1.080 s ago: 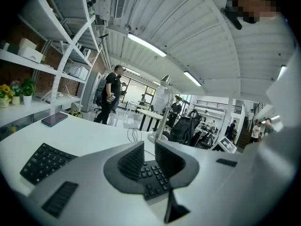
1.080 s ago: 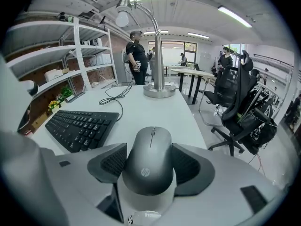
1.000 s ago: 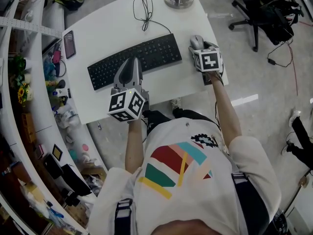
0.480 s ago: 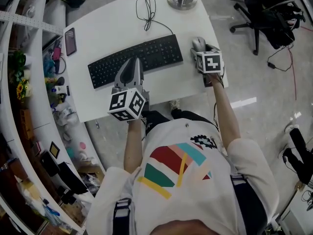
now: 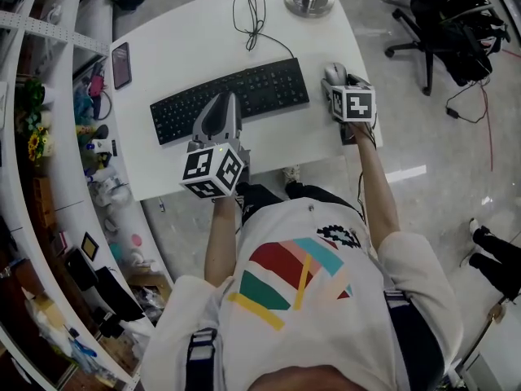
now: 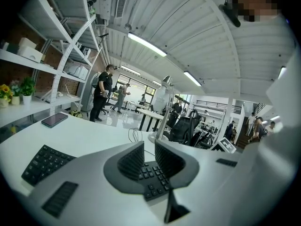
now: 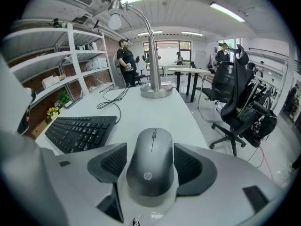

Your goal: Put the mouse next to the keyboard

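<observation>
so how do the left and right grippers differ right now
The left gripper holds nothing, its jaws a narrow gap apart; the right gripper has its jaws against the mouse's sides. The left gripper hangs over the keyboard; the right gripper is at the desk's right, beside the keyboard. Both point away from the person.

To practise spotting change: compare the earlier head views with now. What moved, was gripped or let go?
Nothing visibly changed. The right gripper stays on the mouse, which lies right of the keyboard; the left gripper still hovers over the keyboard. Only the camera drifted slightly.
</observation>
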`<action>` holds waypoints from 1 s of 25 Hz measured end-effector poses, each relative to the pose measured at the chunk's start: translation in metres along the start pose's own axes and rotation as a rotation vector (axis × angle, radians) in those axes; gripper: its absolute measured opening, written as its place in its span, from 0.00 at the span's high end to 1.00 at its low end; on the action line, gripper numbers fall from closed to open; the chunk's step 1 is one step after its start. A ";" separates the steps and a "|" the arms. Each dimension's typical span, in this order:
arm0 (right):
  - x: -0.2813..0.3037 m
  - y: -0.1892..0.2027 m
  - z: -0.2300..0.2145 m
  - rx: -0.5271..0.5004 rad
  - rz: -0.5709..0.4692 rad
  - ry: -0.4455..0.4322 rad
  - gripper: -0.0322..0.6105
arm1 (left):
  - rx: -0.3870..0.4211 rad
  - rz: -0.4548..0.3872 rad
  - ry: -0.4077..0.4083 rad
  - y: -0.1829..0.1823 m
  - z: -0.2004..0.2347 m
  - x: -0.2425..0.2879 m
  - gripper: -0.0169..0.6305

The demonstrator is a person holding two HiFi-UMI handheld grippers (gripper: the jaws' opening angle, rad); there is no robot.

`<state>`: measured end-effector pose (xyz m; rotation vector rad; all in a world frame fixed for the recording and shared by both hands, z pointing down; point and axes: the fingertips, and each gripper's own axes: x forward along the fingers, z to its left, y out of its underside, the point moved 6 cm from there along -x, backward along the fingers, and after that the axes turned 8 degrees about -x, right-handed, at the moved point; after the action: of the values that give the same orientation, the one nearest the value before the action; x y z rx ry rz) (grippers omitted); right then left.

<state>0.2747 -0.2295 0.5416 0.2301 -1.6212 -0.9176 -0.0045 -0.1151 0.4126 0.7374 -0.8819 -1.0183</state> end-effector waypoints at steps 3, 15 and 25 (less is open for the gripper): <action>-0.011 -0.014 0.004 0.003 -0.046 0.004 0.49 | 0.007 -0.004 0.000 -0.007 0.003 -0.003 0.82; -0.124 -0.144 0.094 -0.019 -0.486 -0.165 0.49 | 0.070 -0.167 0.018 -0.087 0.008 -0.033 0.85; -0.186 -0.193 0.209 -0.109 -0.713 -0.270 0.91 | 0.152 -0.265 -0.007 -0.144 0.044 -0.078 0.91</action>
<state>0.0754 -0.1560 0.2766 0.6578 -1.7526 -1.6293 -0.1203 -0.0987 0.2898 0.9994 -0.8898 -1.1961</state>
